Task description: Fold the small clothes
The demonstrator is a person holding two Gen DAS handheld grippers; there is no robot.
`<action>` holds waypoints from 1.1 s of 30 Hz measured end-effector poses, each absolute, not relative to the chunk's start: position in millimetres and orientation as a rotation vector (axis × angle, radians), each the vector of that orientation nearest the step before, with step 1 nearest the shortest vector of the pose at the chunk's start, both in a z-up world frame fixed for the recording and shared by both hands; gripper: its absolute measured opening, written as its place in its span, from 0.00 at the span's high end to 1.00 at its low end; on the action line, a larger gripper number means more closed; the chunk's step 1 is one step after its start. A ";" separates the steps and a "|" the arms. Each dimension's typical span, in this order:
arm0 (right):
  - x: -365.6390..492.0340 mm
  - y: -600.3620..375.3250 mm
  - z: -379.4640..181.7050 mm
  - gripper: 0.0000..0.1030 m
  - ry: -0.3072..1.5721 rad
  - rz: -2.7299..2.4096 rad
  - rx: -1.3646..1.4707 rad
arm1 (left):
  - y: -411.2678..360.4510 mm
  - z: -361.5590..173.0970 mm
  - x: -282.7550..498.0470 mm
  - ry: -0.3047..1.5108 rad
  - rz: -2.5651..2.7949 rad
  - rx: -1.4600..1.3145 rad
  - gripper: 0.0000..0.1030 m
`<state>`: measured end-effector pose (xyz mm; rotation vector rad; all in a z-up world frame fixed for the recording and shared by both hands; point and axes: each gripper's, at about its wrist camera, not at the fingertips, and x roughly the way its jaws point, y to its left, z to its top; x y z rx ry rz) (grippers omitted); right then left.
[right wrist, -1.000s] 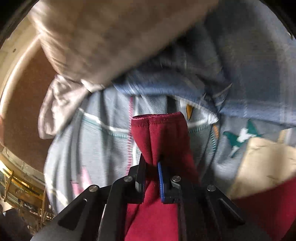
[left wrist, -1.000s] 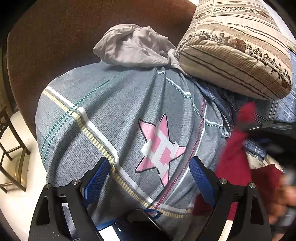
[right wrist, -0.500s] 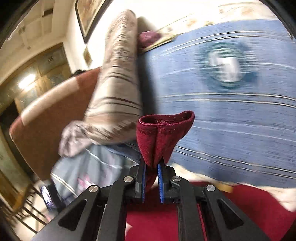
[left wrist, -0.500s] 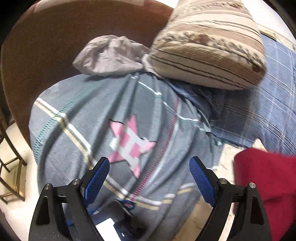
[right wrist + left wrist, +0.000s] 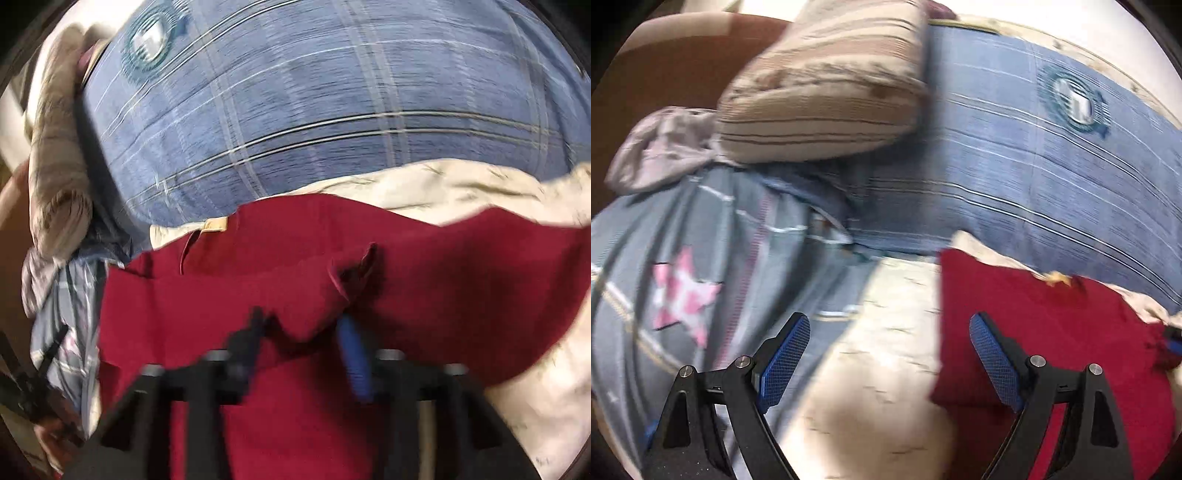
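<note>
Right wrist view: right gripper [image 5: 301, 328] jaws are opening, the red garment [image 5: 424, 280] slipping loose between them, no longer pinched as a half second ago. Left gripper [image 5: 886, 354] stands wide apart over cream sheet [image 5: 886, 332], garment now just right of it.

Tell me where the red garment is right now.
The red garment lies spread on the cream sheet, in front of the blue plaid blanket; in the left wrist view it sits at lower right.

Brown sofa back [image 5: 665, 74] behind a striped pillow [image 5: 827, 92], blue plaid cover [image 5: 1015, 166].
</note>
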<state>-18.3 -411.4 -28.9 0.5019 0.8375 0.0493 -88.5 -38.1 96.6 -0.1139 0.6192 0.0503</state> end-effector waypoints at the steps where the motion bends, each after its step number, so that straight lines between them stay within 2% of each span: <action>1: -23.3 -414.0 -22.4 0.39 0.818 0.041 0.514 | -40.0 96.1 -86.1 0.633 0.038 -0.117 0.14; 4: -29.7 -428.0 -19.2 0.36 0.781 0.047 0.556 | -45.2 91.4 -75.3 0.690 0.025 -0.115 0.14; 6: -19.2 -419.9 -28.8 0.36 0.827 0.036 0.505 | -48.3 86.6 -67.7 0.721 0.021 -0.110 0.14; 8: -6.2 -405.6 -39.5 0.43 0.857 0.023 0.414 | -52.9 82.5 -55.7 0.748 0.029 -0.092 0.15; 9: -4.9 -401.9 -43.7 0.62 0.863 0.021 0.382 | -54.7 79.0 -49.4 0.763 0.036 -0.077 0.15; 10: -2.7 -396.0 -46.4 0.86 0.871 0.008 0.338 | -55.6 74.5 -45.9 0.779 0.043 -0.061 0.15; 11: -0.3 -390.9 -43.4 0.93 0.869 -0.001 0.289 | -55.8 71.2 -40.5 0.791 0.047 -0.053 0.15; 14: -11.0 -387.1 -28.2 0.93 0.784 -0.022 0.223 | -55.6 63.0 -28.1 0.827 0.047 -0.050 0.14; 18: -4.9 -407.6 -44.8 0.93 0.880 -0.079 0.266 | -58.4 59.5 -17.8 0.836 0.049 -0.045 0.13; 21: -13.6 -413.3 -39.1 0.86 0.876 -0.098 0.308 | -60.5 56.4 -17.5 0.836 0.051 -0.041 0.13; 23: -23.0 -410.9 -24.7 0.85 0.836 -0.110 0.305 | -61.9 54.9 -18.6 0.834 0.053 -0.035 0.13; 27: -33.5 -387.4 -1.2 0.64 0.763 -0.043 0.296 | -63.1 54.2 -19.9 0.832 0.051 -0.033 0.13; 33: -13.7 -353.8 -24.0 0.64 0.827 0.012 0.234 | -61.5 53.9 -19.6 0.837 0.046 -0.035 0.13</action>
